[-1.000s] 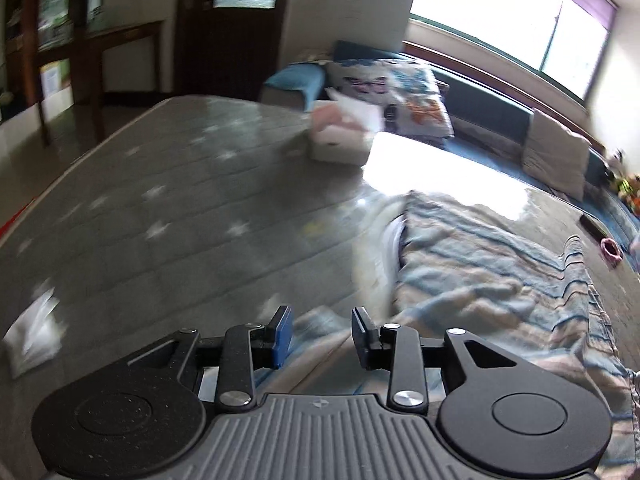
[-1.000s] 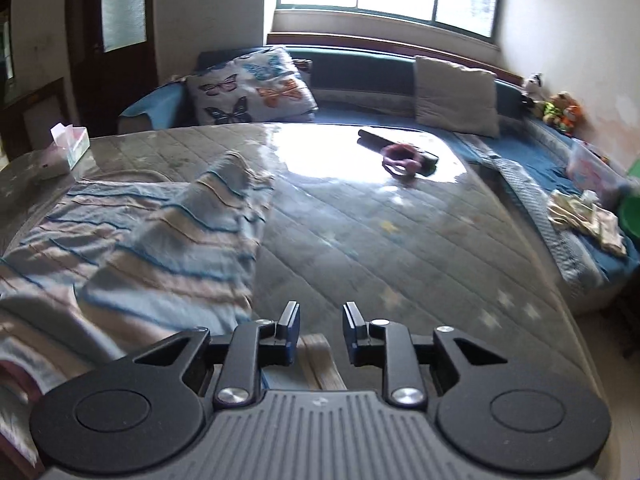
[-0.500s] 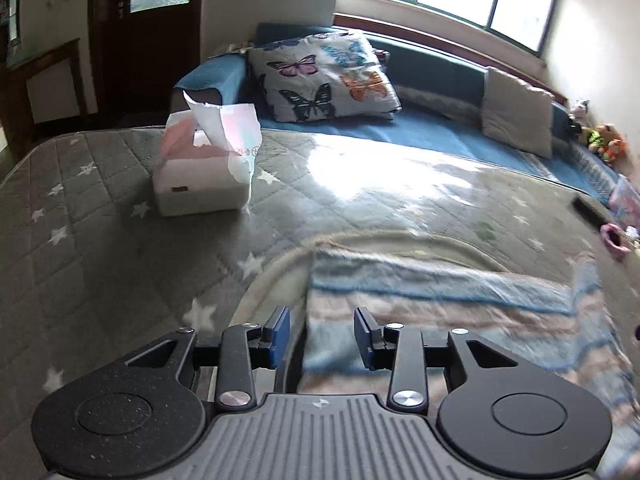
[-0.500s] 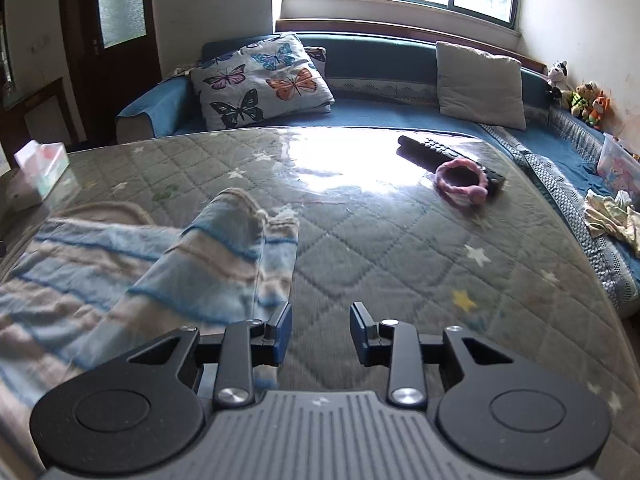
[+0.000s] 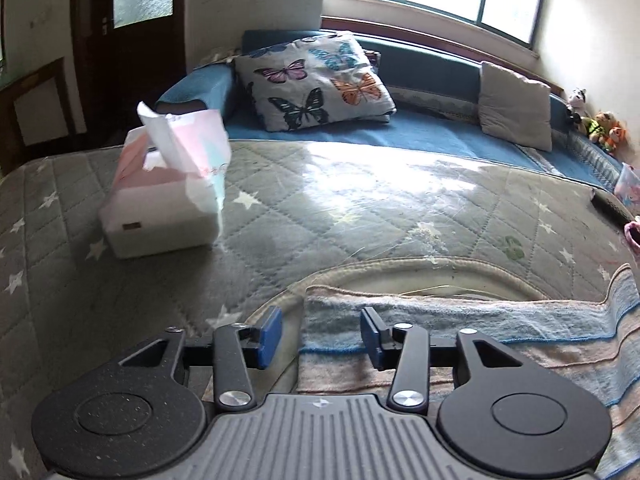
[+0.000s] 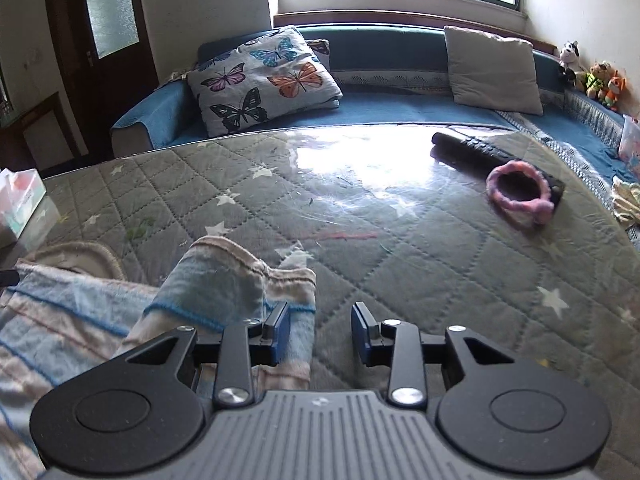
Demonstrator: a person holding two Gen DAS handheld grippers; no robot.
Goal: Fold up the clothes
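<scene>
Striped garment (image 5: pixel 460 344) spread flat on quilted table cover (image 5: pixel 360 216), near side of tissue box (image 5: pixel 160 216), ready for folding. Left gripper (image 5: pixel 320 336) closing astride its corner; right gripper (image 6: pixel 318 332) opening beside sleeve (image 6: pixel 236 280), neither yet pinching cloth.

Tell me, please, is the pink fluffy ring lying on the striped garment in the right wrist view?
No, the pink fluffy ring lies against the black remote, far from the striped garment.

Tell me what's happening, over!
Left gripper closing over shirt corner, not gripping. Right gripper opening at sleeve edge. Nothing in the way.
</scene>
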